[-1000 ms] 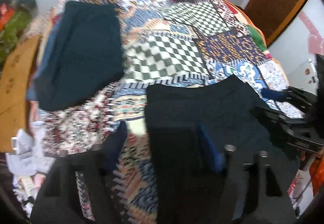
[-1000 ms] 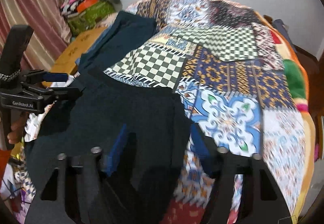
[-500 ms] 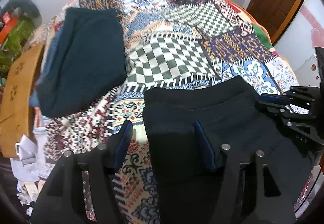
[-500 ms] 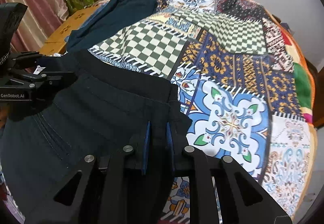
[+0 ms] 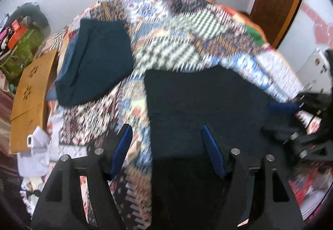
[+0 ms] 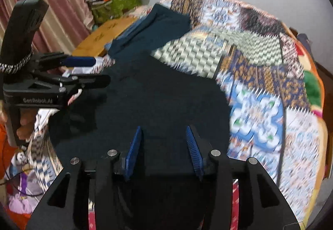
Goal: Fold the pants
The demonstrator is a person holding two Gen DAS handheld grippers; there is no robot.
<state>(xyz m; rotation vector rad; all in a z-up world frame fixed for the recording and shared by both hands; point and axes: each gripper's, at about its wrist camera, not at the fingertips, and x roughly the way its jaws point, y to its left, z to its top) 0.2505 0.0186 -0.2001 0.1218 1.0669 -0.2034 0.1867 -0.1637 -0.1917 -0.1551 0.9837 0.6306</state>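
Observation:
Black pants (image 5: 208, 101) lie in a folded slab on the near side of the patchwork bedspread (image 5: 187, 38). My left gripper (image 5: 165, 129) hovers over their left edge with its jaws opening wide; the cloth lies below the pads, which do not press on it. My right gripper (image 6: 163, 129) hangs above the pants (image 6: 156, 94) near their right edge, jaws opening, with nothing pinched. Each gripper shows in the other's view: the right gripper (image 5: 278, 117) at the pants' right side, the left gripper (image 6: 100, 70) at their left side, held by a hand.
A folded dark teal garment (image 5: 93, 63) lies at the bed's far left, also seen as the teal garment (image 6: 158, 26). A wooden board (image 5: 31, 94) and a green bag (image 5: 20, 49) stand left of the bed. A brown door (image 5: 281, 1) is at the back right.
Both grippers have drawn back and up from the pants. The right gripper, shut on the pants' edge half a second ago, has let go. The left jaws have widened.

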